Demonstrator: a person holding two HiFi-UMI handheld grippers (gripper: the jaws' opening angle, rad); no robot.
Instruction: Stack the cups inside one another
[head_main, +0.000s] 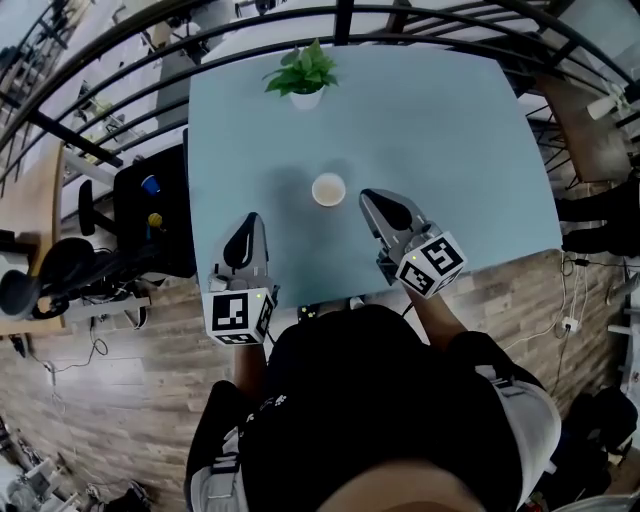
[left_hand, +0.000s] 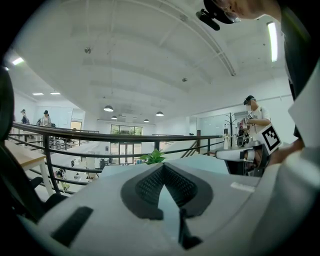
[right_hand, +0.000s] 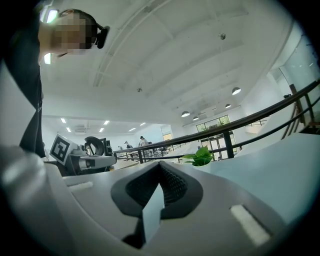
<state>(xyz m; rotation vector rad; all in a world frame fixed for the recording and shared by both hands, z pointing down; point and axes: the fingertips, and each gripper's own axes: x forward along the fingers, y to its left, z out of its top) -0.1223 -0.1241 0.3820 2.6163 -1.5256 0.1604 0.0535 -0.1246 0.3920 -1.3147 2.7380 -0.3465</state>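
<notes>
Left claw (head_main: 251, 216) and right claw (head_main: 365, 196), closed, flank apparently one cup (head_main: 328, 189).

We've got bright, even overhead light on the table (head_main: 440, 130), with just a faint soft shadow by the cup (head_main: 328, 189) at the table's middle. Heavy fisheye bends the railing (head_main: 343, 22) beyond the table, both gripper views vignette to black at the edges, and ceiling lamps (right_hand: 236, 91) above the table glare mildly.

The table (head_main: 450, 150) is pale blue, the cup (head_main: 328, 189) cream, the plant (head_main: 303, 70) green.
</notes>
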